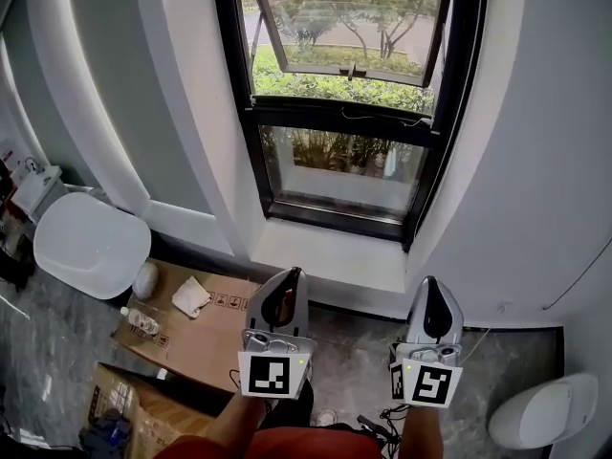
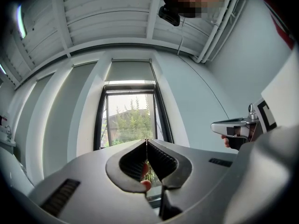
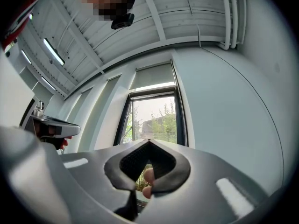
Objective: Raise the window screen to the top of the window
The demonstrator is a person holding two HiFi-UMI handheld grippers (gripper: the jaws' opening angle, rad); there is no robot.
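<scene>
Left gripper [image 2: 146, 143]: held low in front of the window, pointed slightly upward at it; the fingers [image 2: 163, 161] are pressed together at the tips, and nothing is gripped between them.
Right gripper [image 3: 149, 142]: held just beside the left one at about the same height, aimed the same way; its fingers [image 3: 164, 163] are also closed tip to tip, and nothing is gripped.
Window screen [image 2: 128, 71]: taken to be the pale grey panel across the top of the window, above the glass; it is well ahead of and above both pairs of fingers and is touched by neither.
Window [image 1: 251, 151]: a black frame straight ahead of the fingers; the upper sash [image 1: 349, 27] is tilted outward, and trees are seen through the glass.
Sill [image 1: 325, 256]: a white ledge just beyond the fingertips in the head view, lying between them and the lower pane.
Cardboard box [image 1: 206, 338]: laid flat on the floor [image 1: 354, 371], to the left of the left fingers.
On the box: a white cloth [image 1: 191, 297] and a plastic bottle [image 1: 142, 321], both apart from the fingers.
</scene>
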